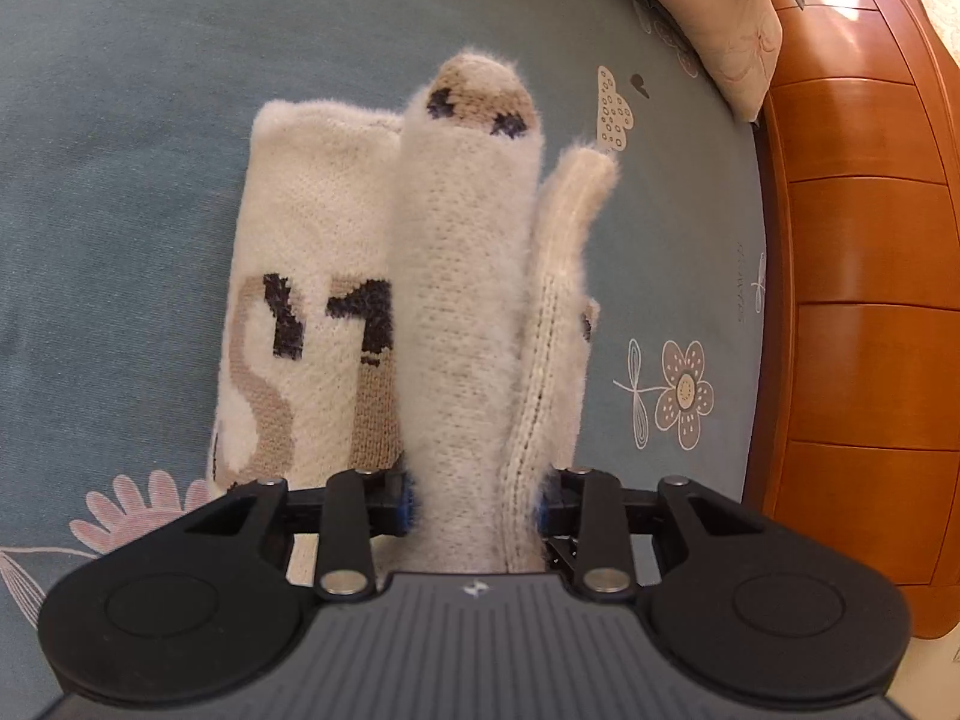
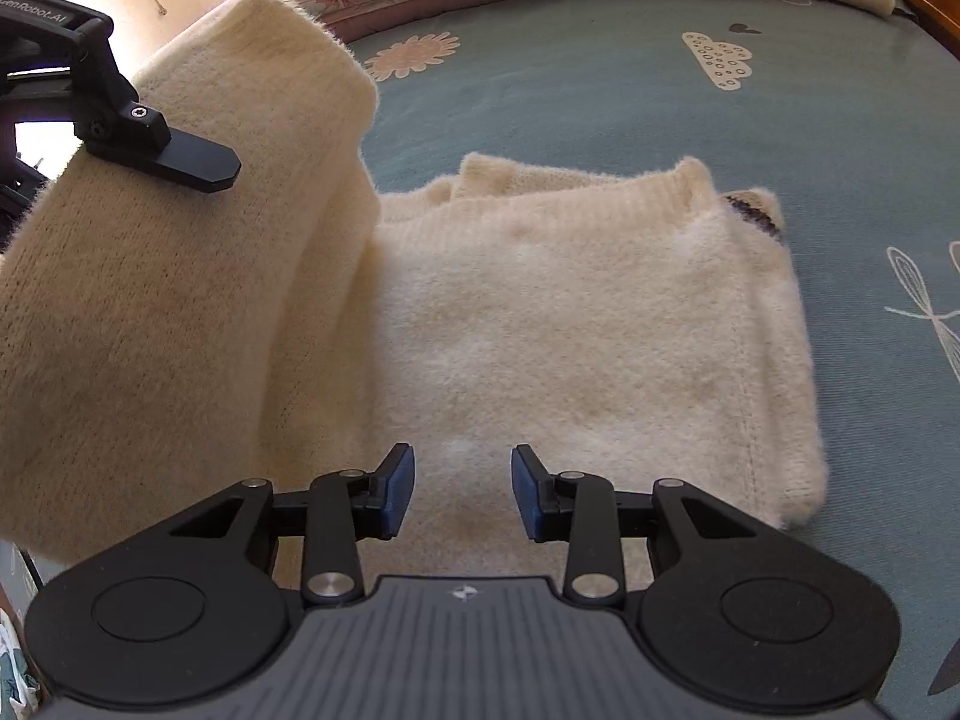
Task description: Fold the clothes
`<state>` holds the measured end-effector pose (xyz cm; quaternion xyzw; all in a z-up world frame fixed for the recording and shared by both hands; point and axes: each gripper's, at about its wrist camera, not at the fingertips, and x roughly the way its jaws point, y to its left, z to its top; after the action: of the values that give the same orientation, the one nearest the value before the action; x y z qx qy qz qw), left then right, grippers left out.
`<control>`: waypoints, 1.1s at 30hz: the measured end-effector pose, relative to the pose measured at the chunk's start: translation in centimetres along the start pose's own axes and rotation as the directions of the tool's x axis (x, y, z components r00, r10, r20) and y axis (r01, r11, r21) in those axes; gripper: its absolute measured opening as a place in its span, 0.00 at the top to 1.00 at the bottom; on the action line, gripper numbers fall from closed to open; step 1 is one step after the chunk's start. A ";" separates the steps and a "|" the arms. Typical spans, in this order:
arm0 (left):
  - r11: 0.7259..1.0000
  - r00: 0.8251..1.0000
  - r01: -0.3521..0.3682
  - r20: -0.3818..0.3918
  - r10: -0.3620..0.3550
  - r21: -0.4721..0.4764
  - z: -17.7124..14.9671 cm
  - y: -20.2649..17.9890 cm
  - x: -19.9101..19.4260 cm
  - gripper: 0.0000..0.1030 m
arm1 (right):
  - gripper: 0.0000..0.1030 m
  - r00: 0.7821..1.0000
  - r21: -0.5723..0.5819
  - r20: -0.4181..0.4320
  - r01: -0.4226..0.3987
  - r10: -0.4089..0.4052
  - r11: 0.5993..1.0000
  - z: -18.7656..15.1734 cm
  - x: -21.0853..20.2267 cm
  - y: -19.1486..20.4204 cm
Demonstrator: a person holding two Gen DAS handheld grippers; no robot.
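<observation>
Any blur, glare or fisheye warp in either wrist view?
Left wrist: sharp, even light; strong barrel warp bows the wooden headboard; left gripper clamps the sweater. Right wrist: blown-out window glare at the left edge, warm side light, right gripper open, bedsheet curved.

— Any lettering out there?
— "GenRobot.AI", white on the black left gripper [image 2: 156,147] body, top left corner.
— And the bedsheet [image 1: 120,120]?
— One small printed word by the flowers, too blurred to read.
</observation>
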<state>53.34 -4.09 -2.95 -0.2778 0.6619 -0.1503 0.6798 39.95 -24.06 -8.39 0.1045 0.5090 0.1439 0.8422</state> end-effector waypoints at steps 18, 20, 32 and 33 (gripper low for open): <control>0.991 0.991 -0.131 0.038 0.131 -0.017 -0.9 -5.5 8.4 0.62 | 0.58 0.993 0.123 0.071 0.084 -0.094 0.989 -2.4 -4.3 -7.5; 0.990 0.989 -0.137 0.046 0.138 -0.018 -0.9 -6.1 8.9 0.58 | 0.57 0.992 0.117 0.067 0.094 -0.102 0.989 -2.7 -4.5 -7.6; 0.993 0.999 0.054 -0.005 -0.053 0.106 -3.2 -9.1 10.3 0.46 | 0.50 0.988 0.127 0.059 0.136 -0.145 0.982 -3.4 -5.2 -8.7; 0.987 0.998 0.058 0.018 -0.061 0.151 -3.6 -9.3 9.5 0.45 | 0.50 0.988 0.138 0.064 0.127 -0.137 0.982 -3.4 -5.4 -8.9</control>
<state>52.09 -17.63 -5.22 -0.2471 0.6324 -0.2170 0.7014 35.75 -34.22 -8.37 0.1319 0.4920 0.0492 0.8591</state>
